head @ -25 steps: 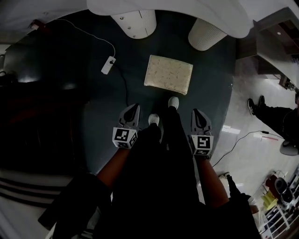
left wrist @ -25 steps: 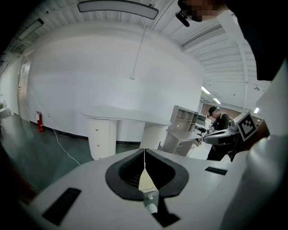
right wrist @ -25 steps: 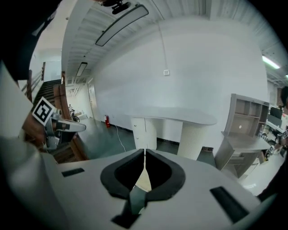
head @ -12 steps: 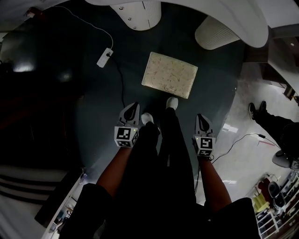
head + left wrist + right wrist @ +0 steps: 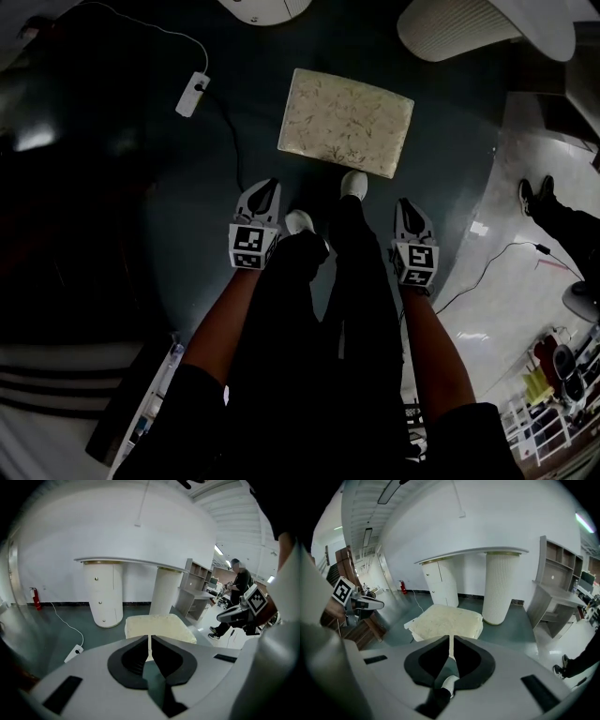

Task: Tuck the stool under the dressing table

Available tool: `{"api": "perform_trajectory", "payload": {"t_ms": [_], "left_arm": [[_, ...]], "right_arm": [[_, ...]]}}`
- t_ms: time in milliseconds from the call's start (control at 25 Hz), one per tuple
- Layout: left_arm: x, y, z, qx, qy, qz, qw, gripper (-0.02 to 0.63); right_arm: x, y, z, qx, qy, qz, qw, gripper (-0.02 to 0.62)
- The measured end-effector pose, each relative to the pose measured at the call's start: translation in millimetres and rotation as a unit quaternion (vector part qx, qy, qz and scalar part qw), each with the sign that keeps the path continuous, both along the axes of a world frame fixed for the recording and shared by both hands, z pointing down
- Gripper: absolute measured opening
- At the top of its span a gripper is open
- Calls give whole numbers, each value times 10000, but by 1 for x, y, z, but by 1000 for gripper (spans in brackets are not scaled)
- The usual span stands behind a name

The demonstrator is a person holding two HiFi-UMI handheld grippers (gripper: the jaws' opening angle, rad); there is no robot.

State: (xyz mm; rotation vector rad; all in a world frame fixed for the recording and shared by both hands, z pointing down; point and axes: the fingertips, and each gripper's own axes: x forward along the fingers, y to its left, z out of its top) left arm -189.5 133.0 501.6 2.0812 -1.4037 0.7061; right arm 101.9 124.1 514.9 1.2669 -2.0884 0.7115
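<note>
Far left on the dark floor: white power strip (image 5: 192,94), cord attached. Left gripper (image 5: 267,187): jaws pressed together, nothing between them, aimed at the stool. Stool (image 5: 345,122), cream cushion top, stands on the floor just beyond the person's shoes (image 5: 354,185), on the near side of the dressing table (image 5: 140,563), not under its top. Right gripper (image 5: 407,204): jaws pressed together, empty.

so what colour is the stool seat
The stool seat is pale cream, faintly mottled; head view.
</note>
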Motion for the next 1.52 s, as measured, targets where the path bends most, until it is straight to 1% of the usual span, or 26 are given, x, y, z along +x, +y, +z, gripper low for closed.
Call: {"api": "perform_trajectory", "payload": {"t_ms": [80, 280, 400, 480, 520, 560, 600, 640, 720, 760, 880, 960, 1040, 1160, 1240, 1360, 1440, 1480, 1520], "left_arm": [[-8, -3, 30, -83, -63, 78, 9999, 18], [-18, -20, 84, -100, -94, 185, 9997, 18], [-21, -28, 120, -344, -198, 76, 9992, 18], [-21, -32, 139, -464, -254, 78, 9986, 18], [-21, -30, 147, -525, -290, 93, 9982, 18], [-22, -26, 154, -596, -329, 86, 9976, 20], [-23, -24, 159, -654, -348, 43, 9972, 22], [-24, -26, 165, -693, -331, -23, 9970, 31], [-21, -34, 174, -758, -252, -94, 9968, 110], [-19, -37, 179, -793, -253, -70, 9965, 132], [-14, -39, 188, -896, -505, 119, 9946, 137], [-13, -39, 191, -916, -593, 183, 9939, 141], [-15, -40, 190, -886, -563, 103, 9944, 166], [-21, -33, 192, -968, -542, -135, 9937, 167], [-26, -30, 197, -1085, -551, -193, 9924, 167], [-25, -33, 205, -1184, -582, -14, 9913, 167], [-23, -34, 209, -1287, -595, 112, 9898, 162], [-21, -34, 210, -1319, -563, 126, 9896, 149], [-20, -34, 210, -1318, -532, 117, 9898, 149]], "right_arm": [[6, -6, 27, -1, 35, -7, 10000, 40], [23, -16, 86, -70, 61, -39, 9999, 40], [26, -19, 118, -151, 60, -98, 9998, 41], [25, -18, 136, -284, -87, 32, 9996, 42], [24, -16, 143, -366, -179, 81, 9991, 58], [21, -11, 148, -448, -259, 66, 9986, 101], [18, -8, 151, -512, -316, -2, 9982, 125], [14, -7, 154, -546, -335, -102, 9979, 137], [7, -7, 160, -575, -256, -318, 9975, 143], [5, -7, 163, -597, -195, -390, 9973, 151], [5, -10, 172, -666, -63, -417, 9969, 155], [5, -13, 175, -682, 2, -423, 9968, 155], [1, -15, 178, -692, 73, -463, 9965, 155], [-1, -16, 178, -713, 133, -483, 9962, 155], [-1, -15, 178, -737, 139, -530, 9958, 155], [-3, -16, 179, -807, 146, -545, 9951, 155], [-2, -18, 181, -829, 312, -587, 9943, 155], [-2, -19, 182, -826, 434, -608, 9938, 161], [0, -21, 182, -816, 525, -578, 9936, 161]]}}
